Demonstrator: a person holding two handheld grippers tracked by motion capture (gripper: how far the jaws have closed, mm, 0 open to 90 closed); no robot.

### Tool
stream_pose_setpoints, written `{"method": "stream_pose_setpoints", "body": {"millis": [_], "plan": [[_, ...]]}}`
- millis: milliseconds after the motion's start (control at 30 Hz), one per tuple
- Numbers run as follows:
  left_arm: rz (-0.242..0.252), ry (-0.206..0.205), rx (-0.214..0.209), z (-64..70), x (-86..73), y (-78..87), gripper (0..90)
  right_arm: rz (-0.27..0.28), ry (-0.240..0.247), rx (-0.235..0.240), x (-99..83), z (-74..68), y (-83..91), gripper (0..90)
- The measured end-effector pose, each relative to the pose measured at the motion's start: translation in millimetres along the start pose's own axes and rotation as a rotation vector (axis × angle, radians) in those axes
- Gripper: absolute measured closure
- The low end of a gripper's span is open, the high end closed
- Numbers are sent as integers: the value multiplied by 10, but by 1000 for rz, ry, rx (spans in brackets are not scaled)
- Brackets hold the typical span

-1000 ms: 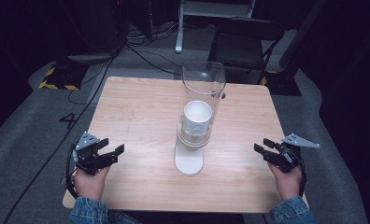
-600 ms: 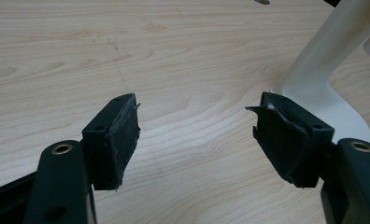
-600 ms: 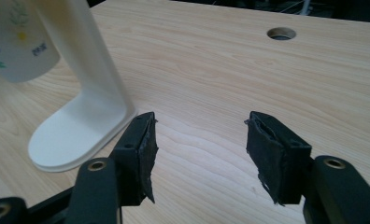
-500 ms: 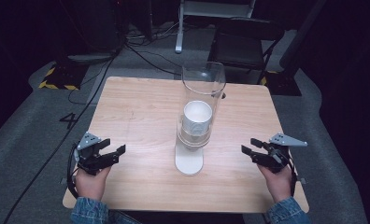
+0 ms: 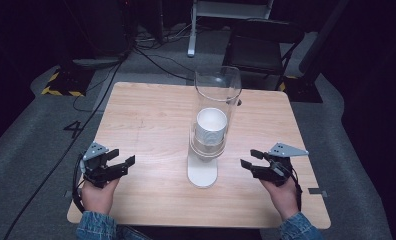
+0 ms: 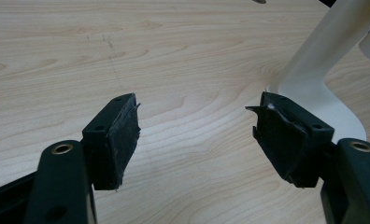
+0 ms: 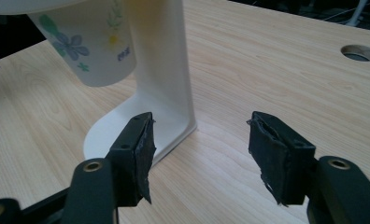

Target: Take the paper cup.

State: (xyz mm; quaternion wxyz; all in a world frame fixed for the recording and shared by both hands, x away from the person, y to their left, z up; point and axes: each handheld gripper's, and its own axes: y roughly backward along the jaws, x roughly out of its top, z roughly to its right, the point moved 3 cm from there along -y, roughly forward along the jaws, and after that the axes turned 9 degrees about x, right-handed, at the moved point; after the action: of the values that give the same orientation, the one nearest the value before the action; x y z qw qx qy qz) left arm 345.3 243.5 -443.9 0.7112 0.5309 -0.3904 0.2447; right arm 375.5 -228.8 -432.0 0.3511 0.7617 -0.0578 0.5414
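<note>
A dark room with grey floor, cables and a black chair on the far side surrounds a light wooden desk. At the centre of the desk stands a white stand with a flat rounded base and an upright post; it carries a tall clear tube that holds paper cups, the lowest cup printed with flowers and hanging clear of the desk surface.

Left gripper: held by the person's left hand at the near left of the desk, fingers spread wide and empty. In the left gripper view the stand's base lies just beyond the right-hand finger, partly hidden behind it; whether they touch cannot be told there, while in the high view this gripper lies well apart from the stand.

Right gripper: held by the right hand at the near right of the desk, fingers likewise spread wide and empty, aimed left toward the stand. In the right gripper view the base and post stand beyond the left-hand finger, the cup above and farther left; the gap between the fingers frames bare desk. Nothing lies between either pair of fingers. A round cable hole sits in the desk beyond.
</note>
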Motion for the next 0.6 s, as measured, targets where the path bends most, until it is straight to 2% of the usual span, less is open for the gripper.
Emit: {"method": "stream_pose_setpoints", "body": {"millis": [267,367,600], "plan": [[-2,6,-3,4,-5,-7,306,-11,27,39,60,-132,-157,385],[-2,6,-3,2,-5,-6,306,-15,39,74,91,-202,-240,353],[-5,4,-4,-2,-6,-6,306,-40,92,107,122,-342,-397,304]]}}
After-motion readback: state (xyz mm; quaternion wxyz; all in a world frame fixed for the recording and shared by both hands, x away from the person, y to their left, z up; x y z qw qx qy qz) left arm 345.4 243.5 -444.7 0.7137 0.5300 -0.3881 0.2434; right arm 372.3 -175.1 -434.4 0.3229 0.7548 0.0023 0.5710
